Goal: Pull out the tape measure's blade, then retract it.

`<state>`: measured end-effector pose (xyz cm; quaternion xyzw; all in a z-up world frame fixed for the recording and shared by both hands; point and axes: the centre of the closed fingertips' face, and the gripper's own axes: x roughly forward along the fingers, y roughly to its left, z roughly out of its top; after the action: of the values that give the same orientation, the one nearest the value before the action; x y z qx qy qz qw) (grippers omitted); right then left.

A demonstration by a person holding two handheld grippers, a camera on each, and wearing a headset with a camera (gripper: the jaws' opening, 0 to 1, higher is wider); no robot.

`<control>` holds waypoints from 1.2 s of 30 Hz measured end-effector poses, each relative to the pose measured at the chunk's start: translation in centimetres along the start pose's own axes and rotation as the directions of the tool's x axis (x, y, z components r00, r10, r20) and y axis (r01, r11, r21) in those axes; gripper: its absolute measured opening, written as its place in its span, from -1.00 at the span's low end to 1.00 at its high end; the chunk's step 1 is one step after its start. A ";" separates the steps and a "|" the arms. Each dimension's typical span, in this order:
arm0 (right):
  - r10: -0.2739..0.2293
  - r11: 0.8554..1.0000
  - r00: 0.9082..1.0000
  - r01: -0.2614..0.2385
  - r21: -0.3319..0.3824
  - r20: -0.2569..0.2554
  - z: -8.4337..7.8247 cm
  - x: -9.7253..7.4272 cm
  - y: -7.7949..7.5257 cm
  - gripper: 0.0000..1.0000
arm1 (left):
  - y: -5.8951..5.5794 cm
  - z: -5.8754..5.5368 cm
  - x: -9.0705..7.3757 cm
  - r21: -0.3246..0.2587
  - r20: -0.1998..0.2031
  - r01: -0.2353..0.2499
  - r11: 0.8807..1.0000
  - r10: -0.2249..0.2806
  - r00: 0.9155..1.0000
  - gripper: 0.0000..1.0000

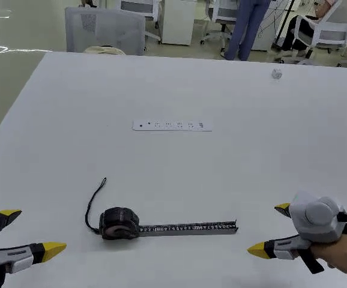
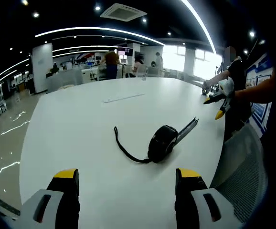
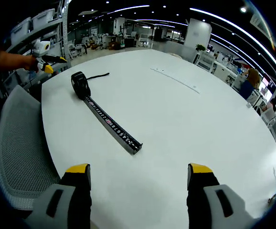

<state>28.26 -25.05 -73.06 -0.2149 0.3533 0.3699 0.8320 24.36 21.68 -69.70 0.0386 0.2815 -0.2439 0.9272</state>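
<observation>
Tape measure (image 1: 119, 223), blade (image 1: 188, 228) extended, on table (image 1: 263, 156) between left gripper (image 1: 31, 233) and right gripper (image 1: 269, 229); both spread, clear of it.

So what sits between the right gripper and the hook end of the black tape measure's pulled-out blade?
Nothing: bare white tabletop runs from the yellow-tipped right gripper to the numbered blade tip, in head and right gripper views.
</observation>
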 end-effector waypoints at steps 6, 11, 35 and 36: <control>-0.033 0.998 0.999 0.031 0.055 0.033 -0.5 -1.3 0.6 0.72 | 0.2 -0.3 -1.7 -0.030 0.014 -0.020 0.999 0.020 1.000 0.64; -0.065 0.993 0.997 0.060 0.097 0.047 -1.2 -2.4 0.8 0.74 | 0.4 -0.1 -2.8 -0.067 0.039 -0.042 0.997 0.045 0.998 0.70; -0.123 0.968 0.988 0.099 0.231 0.092 -4.3 -7.0 2.7 1.00 | -0.4 -1.3 -6.0 -0.126 0.074 -0.070 0.990 0.079 0.994 1.00; -0.124 0.966 0.988 0.098 0.239 0.094 -4.3 -7.1 2.7 1.00 | -0.4 -1.3 -6.1 -0.128 0.077 -0.071 0.989 0.081 0.994 1.00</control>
<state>20.93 -29.27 -70.81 -0.1147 0.3362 0.2895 0.8888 19.12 24.24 -67.45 -0.0189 0.2562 -0.1916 0.9472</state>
